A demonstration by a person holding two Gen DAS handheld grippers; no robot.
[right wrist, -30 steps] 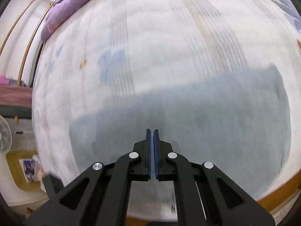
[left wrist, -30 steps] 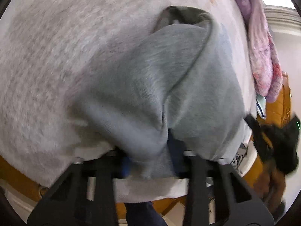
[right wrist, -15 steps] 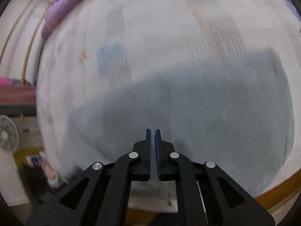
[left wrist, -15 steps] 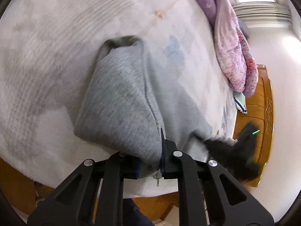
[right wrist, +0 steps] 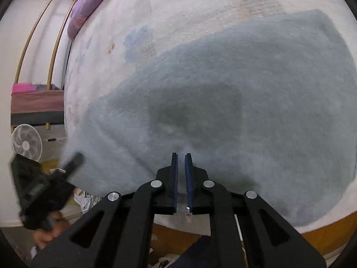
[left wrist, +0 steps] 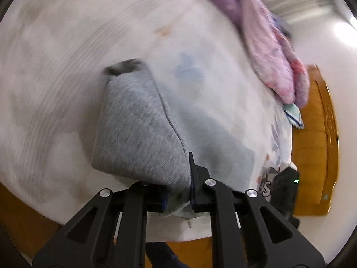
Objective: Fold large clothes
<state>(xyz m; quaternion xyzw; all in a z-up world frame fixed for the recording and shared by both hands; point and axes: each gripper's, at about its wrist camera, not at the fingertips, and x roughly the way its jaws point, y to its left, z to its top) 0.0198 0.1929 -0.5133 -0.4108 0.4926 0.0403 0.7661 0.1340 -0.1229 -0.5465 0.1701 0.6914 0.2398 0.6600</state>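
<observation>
Grey garment [left wrist: 142,134] clamped in left tool [left wrist: 178,189]; right tool [right wrist: 181,174] slightly apart, empty above it.

Bare bedspread [left wrist: 67,55] beyond the garment; heaped quilt [left wrist: 274,51] at far edge.

One grey garment [left wrist: 142,134] lies on one bed [left wrist: 55,44]. One purple-pink quilt [left wrist: 272,51] sits upper right. Two grippers [left wrist: 178,192] [right wrist: 181,178] appear, and one white fan [right wrist: 26,141] at left.
</observation>
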